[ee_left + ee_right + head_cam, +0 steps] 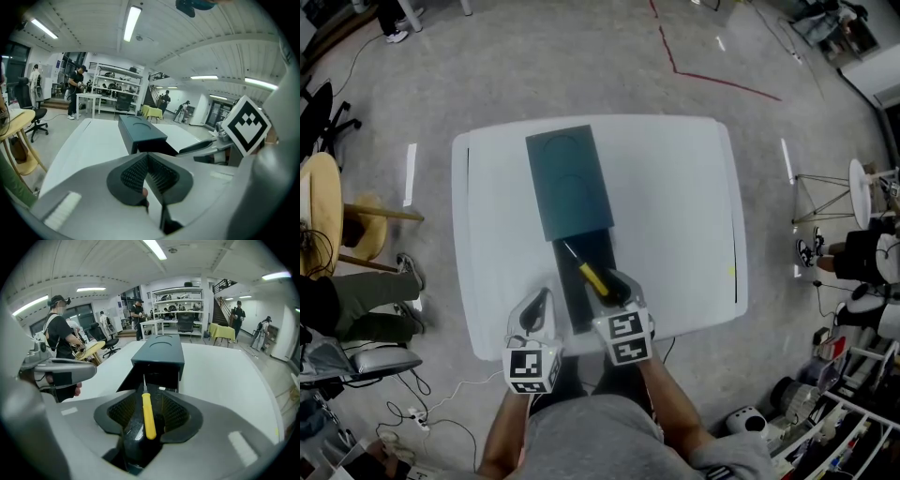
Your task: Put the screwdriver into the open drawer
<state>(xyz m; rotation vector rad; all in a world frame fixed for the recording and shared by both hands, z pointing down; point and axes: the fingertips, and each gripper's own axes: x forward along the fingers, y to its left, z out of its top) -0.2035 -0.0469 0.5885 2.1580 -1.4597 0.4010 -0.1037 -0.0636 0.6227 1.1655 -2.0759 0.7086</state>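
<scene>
While the screwdriver (pixel 148 416) lies along the floor of the open drawer (pixel 595 246), you're at the release, and it looks done. Your right gripper (pixel 149 400) stands wide, pads flanking the yellow handle without pressing. Next, back out cleanly without nudging it. Your left gripper (pixel 148 161) is clenched on nothing beside the drawer.

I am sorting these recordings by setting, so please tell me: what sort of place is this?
Probably a lab or workshop rather than a home. Open shelving loaded with equipment stands at the back, loose cables trail over the grey floor, and red tape marks it.
</scene>
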